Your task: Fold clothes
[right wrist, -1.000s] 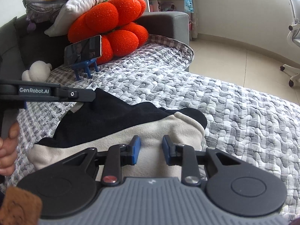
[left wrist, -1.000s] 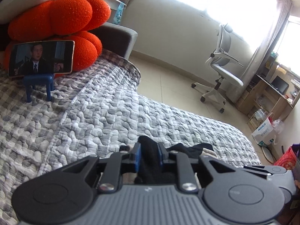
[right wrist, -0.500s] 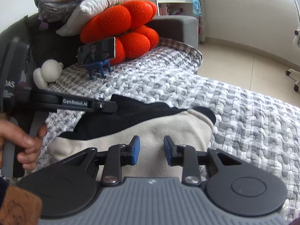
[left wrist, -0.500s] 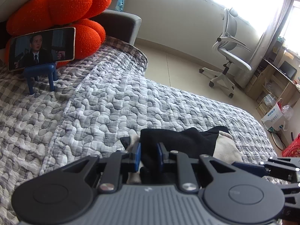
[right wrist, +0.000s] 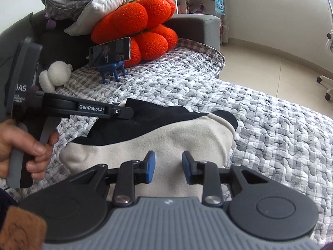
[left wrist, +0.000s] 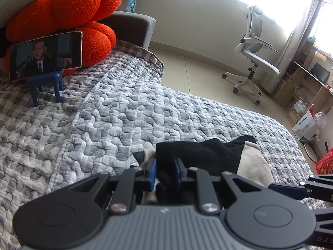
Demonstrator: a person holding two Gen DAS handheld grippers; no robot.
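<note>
Two hand-held grippers work over one black and cream garment (right wrist: 158, 139) lying on a grey quilted bedspread (right wrist: 281, 129). At the far left, a person's hand (right wrist: 18, 145) grips the handle of the left gripper (left wrist: 164, 171), whose blue-padded tongs are pinched narrow on a fold of the garment's black cloth near its left edge. Behind, a phone (right wrist: 110, 52) on a small blue stand (right wrist: 111, 71) leans against orange cushions (right wrist: 137, 25). To the right, the right gripper (right wrist: 168, 169) hovers over the cream part, its tongs apart and holding nothing. The garment looks soft, light and limp, perhaps fleece: it will likely sag and drape when lifted, so hems and corners seem the best places to take hold. Far right, an office chair (left wrist: 255, 56) stands on the pale floor.
</note>
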